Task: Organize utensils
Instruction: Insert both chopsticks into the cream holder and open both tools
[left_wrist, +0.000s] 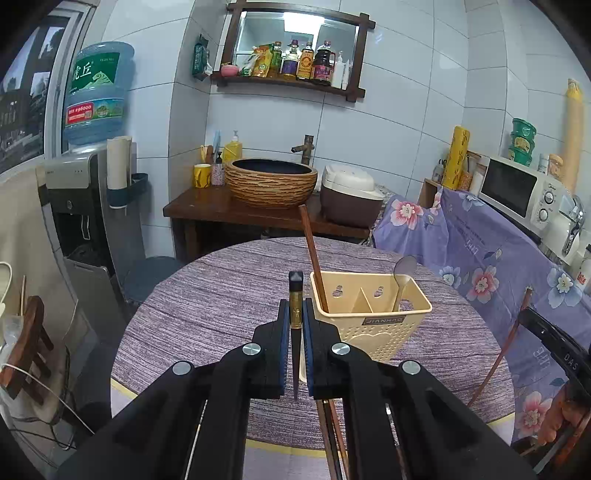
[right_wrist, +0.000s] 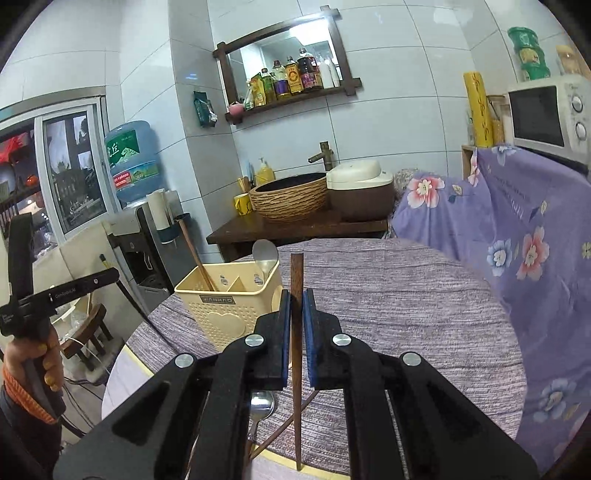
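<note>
My left gripper (left_wrist: 295, 306) is shut on a black chopstick (left_wrist: 296, 295) with a gold band, held upright above the round purple-clothed table (left_wrist: 207, 302). Just to its right stands a cream utensil holder (left_wrist: 369, 325) with a brown chopstick (left_wrist: 314, 254) and a spoon (left_wrist: 403, 273) in separate compartments. My right gripper (right_wrist: 296, 299) is shut on a brown wooden chopstick (right_wrist: 296, 280), also upright, to the right of the holder (right_wrist: 221, 306). On the table under the right gripper lie a metal spoon (right_wrist: 260, 406) and another chopstick (right_wrist: 284, 424). More chopsticks (left_wrist: 332, 424) lie under the left gripper.
Behind the table a dark wooden counter (left_wrist: 207, 206) carries a woven basin (left_wrist: 271, 181) and a rice cooker (left_wrist: 351, 195). A floral purple cloth (left_wrist: 480, 251) covers the unit on the right under a microwave (left_wrist: 524, 192). A water dispenser (left_wrist: 81, 206) stands at left.
</note>
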